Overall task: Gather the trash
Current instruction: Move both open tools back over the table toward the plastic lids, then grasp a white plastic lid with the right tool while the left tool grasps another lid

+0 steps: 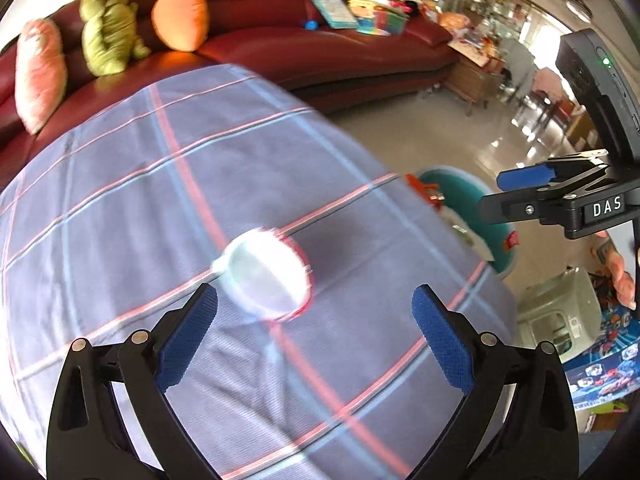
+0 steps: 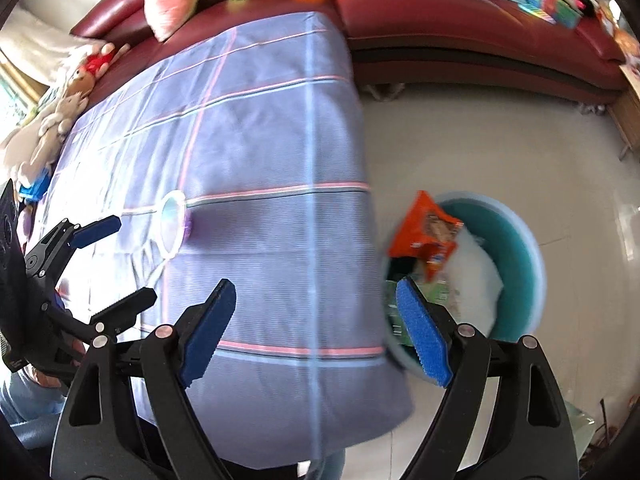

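The left tool point(image 1: 316, 334) stands wide open with nothing between its blue pads, low in the left wrist view, above the checked cloth on the counter point(image 1: 132, 184). A blurred white cup point(image 1: 266, 276) lies on its side mid-frame. The right tool point(image 2: 314, 332) is also open and empty. At right, the teal bin point(image 2: 516, 264) on the floor holds an orange snack wrapper point(image 2: 426, 230).

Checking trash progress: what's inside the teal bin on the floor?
The teal bin holds an orange snack bag and white trash; anything beneath stays hidden.
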Tool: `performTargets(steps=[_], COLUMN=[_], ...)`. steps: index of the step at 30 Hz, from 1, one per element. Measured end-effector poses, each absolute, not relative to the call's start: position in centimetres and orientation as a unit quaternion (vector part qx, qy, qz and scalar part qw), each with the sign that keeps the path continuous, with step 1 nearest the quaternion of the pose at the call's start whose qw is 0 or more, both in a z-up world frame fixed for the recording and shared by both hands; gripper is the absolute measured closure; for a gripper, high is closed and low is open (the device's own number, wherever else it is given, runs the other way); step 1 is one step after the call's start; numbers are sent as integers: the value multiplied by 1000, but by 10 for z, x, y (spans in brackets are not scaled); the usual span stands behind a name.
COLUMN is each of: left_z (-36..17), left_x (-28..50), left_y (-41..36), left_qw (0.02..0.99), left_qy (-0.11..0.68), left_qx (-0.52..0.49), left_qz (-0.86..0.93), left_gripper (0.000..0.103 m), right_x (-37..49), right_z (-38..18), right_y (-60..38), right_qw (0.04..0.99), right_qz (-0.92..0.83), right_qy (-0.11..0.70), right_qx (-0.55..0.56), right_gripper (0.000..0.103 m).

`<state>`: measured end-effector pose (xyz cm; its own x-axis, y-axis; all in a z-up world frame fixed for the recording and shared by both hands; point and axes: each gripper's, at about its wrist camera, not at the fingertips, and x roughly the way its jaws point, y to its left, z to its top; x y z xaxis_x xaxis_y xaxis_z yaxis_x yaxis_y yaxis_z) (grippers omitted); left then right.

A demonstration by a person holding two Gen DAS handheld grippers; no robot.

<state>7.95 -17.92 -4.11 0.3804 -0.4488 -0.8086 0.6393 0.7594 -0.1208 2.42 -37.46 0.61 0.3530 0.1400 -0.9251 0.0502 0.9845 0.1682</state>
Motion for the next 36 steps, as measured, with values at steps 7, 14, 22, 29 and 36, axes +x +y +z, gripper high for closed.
performTargets(steps=[7,14,22,29,36], left_z=[-58,-71,-73,-66,-59], left_x=[90,104,107,89,56], left_y=[-102,-41,-2,27,83], left_qw=[836,845,853,860,866], left_qy=[464,474,472,463,459], left_qx=[82,62,33,34,45], left_qz=[-280,-239,-221,-211,-193], left_gripper=[5,5,5,5,5], right_x=[57,98,112,94,65], right_z=[-13,-46,-62,-37,-15], right_y=[-307,-246,-211,-167,-106], right_qw=[807,782,771,783,785], right_qz=[64,89,75,91,127], right_qy=[584,616,633,614,600], right_qx=[55,30,-10,-46,-82], right_gripper=[25,60,99,99,99])
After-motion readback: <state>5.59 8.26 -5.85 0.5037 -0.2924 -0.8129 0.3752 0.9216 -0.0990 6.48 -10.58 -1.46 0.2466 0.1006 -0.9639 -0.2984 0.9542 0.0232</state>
